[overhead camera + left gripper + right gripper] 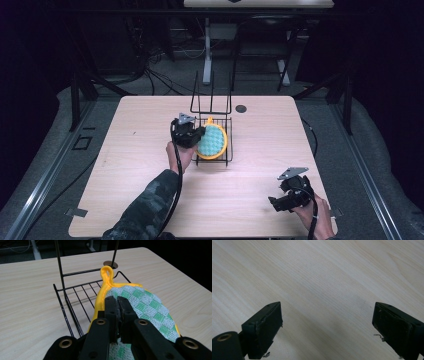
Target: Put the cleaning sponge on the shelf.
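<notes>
Our left gripper (117, 302) has its jaws pinched together on the edge of the pot holder (142, 307): round, green-and-white checked, yellow trim, with a yellow hanging loop (108, 273) at the far end. In the high view the left gripper (192, 134) sits at the left side of the wire rack (227, 150), and the pot holder (212, 141) lies across the rack's low tray, loop pointing away from us. From the left gripper view it seems tilted up at the gripped edge, resting partly on the rack's wires (77, 297); we can't tell for sure whether it's fully settled.

Our right gripper (280, 202) is parked near the front right corner of the table, jaws spread wide, holding nothing. The right gripper view shows bare wood grain between the jaws (327, 302).

Progress, as we read it: the pot holder is at the rack and over the tray. Left to do: either release it there or lift it by the loop toward the upright rods (212, 92). We can't tell which is intended.

Surface: light wood table (150, 190), bare apart from the rack, with a round cable hole (241, 108) behind it. Room is dark; grey floor, cables and another table's legs (207, 45) beyond.
</notes>
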